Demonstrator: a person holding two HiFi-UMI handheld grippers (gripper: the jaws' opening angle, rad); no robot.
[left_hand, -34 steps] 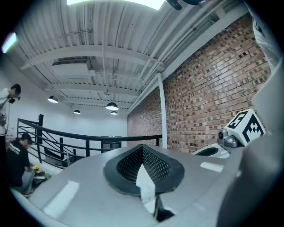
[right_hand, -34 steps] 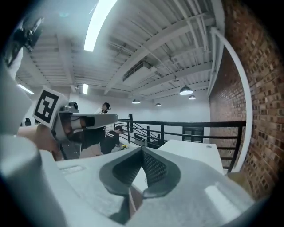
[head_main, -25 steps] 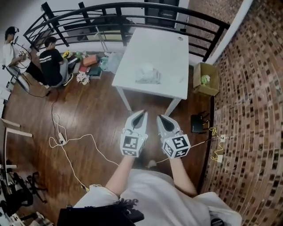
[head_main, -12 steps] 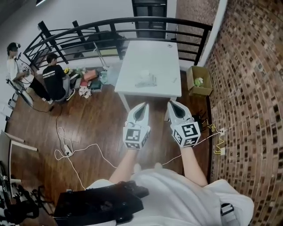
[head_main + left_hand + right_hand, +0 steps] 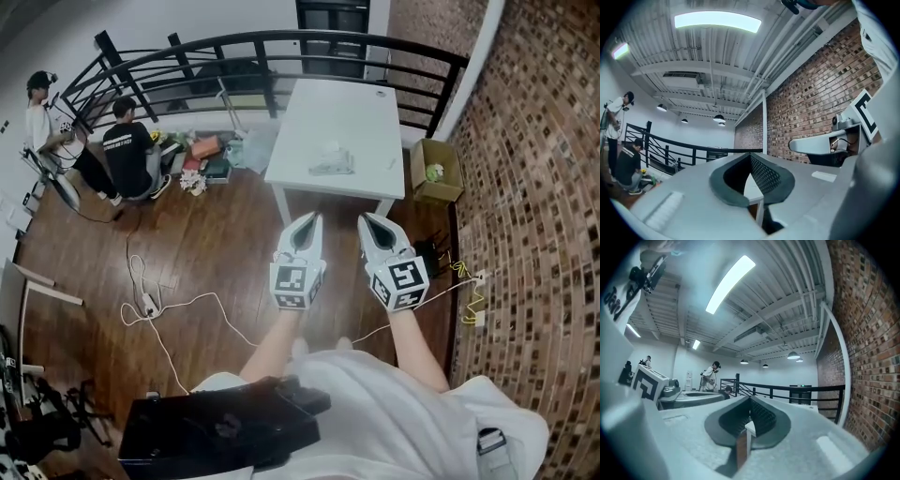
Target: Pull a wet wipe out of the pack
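The wet wipe pack (image 5: 332, 167) lies on the white table (image 5: 349, 108), near its front edge, with something white bunched at its top. Both grippers hang in the air over the wooden floor, short of the table and pointing toward it. My left gripper (image 5: 310, 218) is shut with nothing in it; in the left gripper view its jaws (image 5: 750, 154) meet at the tips and the table corner shows below them. My right gripper (image 5: 367, 218) is also shut and empty, and the right gripper view shows its tips (image 5: 750, 399) closed over a table leg.
A black railing (image 5: 234, 45) runs behind the table. A cardboard box (image 5: 433, 169) and a brick wall (image 5: 539, 187) are on the right. Two people (image 5: 131, 150) are at the far left beside clutter. White cables (image 5: 178, 307) trail across the floor.
Both grippers have risen and moved forward toward the table, still shut. The head view has shifted, so the table now sits a little further right.
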